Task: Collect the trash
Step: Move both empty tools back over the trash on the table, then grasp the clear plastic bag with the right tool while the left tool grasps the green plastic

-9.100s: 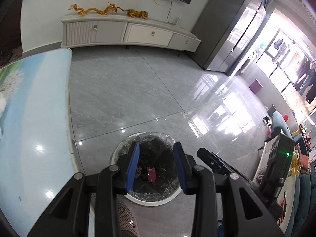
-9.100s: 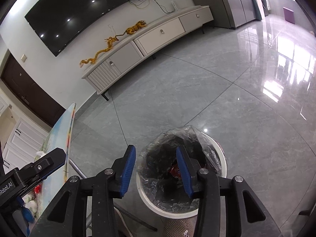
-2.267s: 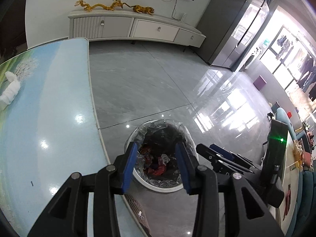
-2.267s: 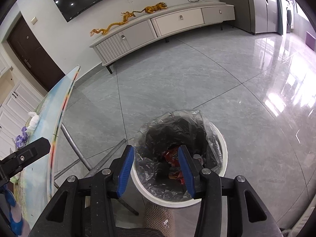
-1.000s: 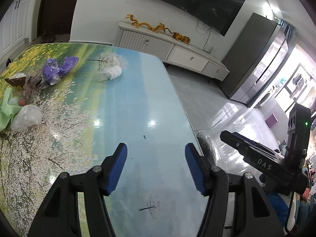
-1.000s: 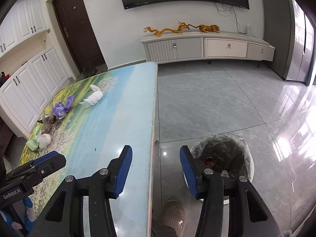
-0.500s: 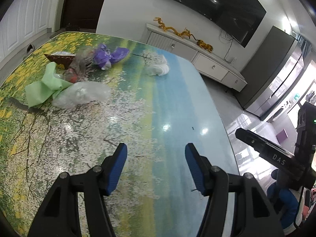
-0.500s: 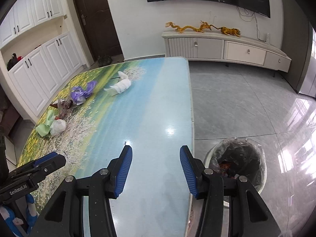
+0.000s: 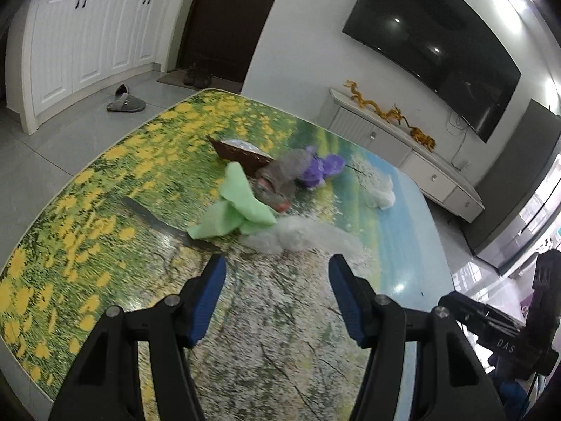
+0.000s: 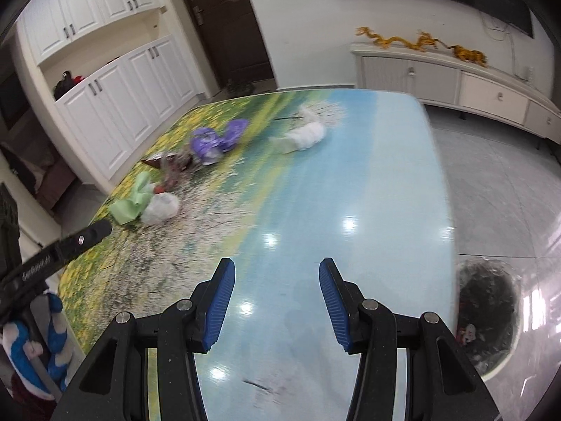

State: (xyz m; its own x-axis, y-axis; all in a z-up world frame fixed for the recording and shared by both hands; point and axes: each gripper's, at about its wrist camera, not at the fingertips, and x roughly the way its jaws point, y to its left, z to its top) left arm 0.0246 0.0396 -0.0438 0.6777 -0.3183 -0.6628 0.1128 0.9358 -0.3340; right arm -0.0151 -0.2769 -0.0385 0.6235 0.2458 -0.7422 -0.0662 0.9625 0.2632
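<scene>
Trash lies on the landscape-print table: a green bag, a clear crumpled bag, a brown wrapper, a grey-red packet, a purple bag and a white tissue wad. My left gripper is open and empty, just short of the clear bag. My right gripper is open and empty above the table's blue part. The same pile shows in the right wrist view: green bag, clear bag, purple bag, white wad.
A lined trash bin stands on the floor off the table's right edge. White cabinets, a dark door, a slipper, a TV and a low sideboard ring the room.
Both grippers have swung from above the bin to over the table. The left gripper has come closer to the trash pile, jaws open throughout.
</scene>
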